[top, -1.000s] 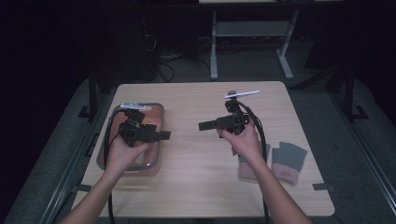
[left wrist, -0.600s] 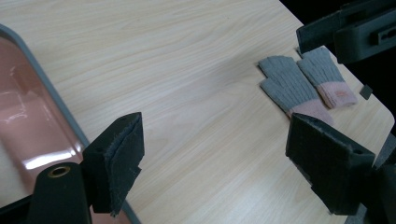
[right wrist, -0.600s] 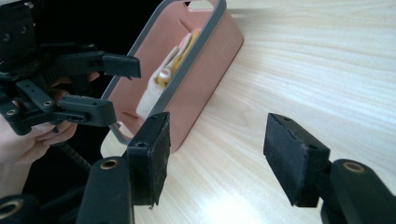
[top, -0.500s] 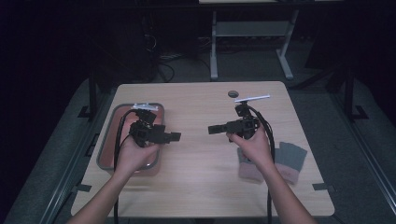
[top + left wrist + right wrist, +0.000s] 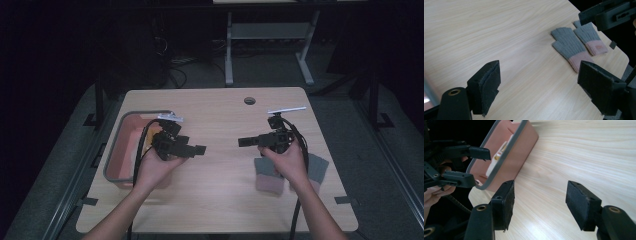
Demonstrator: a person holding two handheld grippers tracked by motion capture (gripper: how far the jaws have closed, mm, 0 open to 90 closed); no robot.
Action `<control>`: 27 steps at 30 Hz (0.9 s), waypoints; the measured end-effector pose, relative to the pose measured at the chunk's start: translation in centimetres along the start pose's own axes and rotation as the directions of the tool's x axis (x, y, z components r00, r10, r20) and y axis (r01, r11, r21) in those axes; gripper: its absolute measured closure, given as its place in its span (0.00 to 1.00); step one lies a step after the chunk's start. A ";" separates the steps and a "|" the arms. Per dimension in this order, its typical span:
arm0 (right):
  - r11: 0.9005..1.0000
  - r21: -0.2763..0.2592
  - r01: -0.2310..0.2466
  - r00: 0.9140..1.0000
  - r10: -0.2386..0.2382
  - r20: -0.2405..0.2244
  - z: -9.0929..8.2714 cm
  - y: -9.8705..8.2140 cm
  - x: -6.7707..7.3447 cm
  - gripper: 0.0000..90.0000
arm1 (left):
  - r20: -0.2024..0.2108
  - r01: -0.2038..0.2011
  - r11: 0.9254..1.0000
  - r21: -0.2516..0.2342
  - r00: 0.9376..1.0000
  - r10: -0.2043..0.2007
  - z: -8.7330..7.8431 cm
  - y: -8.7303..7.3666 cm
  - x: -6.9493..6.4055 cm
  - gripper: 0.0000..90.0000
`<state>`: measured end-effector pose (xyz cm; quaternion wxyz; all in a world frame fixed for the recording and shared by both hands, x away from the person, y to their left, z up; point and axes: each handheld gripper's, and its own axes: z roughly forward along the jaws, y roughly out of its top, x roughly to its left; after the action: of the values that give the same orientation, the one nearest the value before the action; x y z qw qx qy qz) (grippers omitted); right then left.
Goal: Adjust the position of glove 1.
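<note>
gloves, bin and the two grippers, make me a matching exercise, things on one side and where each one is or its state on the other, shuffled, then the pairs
Things
1. gloves
2. bin
3. left gripper
4. right gripper

Places or states
A. open, held above the gloves, pointing at the bin
B. pink, grey rim, at the table's left edge
C. flat side by side near the table's right edge
D. open, beside the bin, pointing at the gloves

Pairs: 1-C, 2-B, 3-D, 4-A

No text, label, brand, number or sign can be read anywhere.
</note>
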<state>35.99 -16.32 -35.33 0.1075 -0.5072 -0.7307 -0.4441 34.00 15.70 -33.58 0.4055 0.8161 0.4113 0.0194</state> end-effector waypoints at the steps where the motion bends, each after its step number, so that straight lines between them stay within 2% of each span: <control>1: 1.000 0.002 -0.001 1.000 0.001 0.007 -0.2 -0.1 -0.1 0.44 | 0.002 -0.001 1.000 -0.002 1.000 0.001 0.2 0.0 -0.2 0.21; 11: 1.000 -0.005 -0.005 0.998 0.005 0.063 -2.4 -1.5 -1.8 0.44 | 0.021 -0.027 0.999 0.018 0.999 0.026 1.6 0.0 -1.8 0.21; 17: 1.000 0.001 -0.016 0.993 0.016 0.115 -3.6 -2.6 -3.3 0.45 | 0.038 -0.027 1.000 0.013 0.999 0.027 2.4 -0.1 -2.7 0.20; 24: 1.000 0.000 -0.011 0.988 0.011 0.156 -4.8 -3.6 -4.3 0.45 | 0.044 -0.056 0.998 0.025 0.998 0.055 3.6 -0.5 -3.9 0.20; 27: 1.000 0.015 0.001 0.985 -0.004 0.173 -5.2 -3.8 -4.5 0.45 | 0.037 -0.067 0.997 0.033 0.997 0.066 4.0 -0.7 -4.2 0.20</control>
<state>33.35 -23.52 -37.12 0.0472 -0.5421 -0.7412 -0.3931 32.20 10.46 -35.41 0.3982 0.8363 0.3768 0.0111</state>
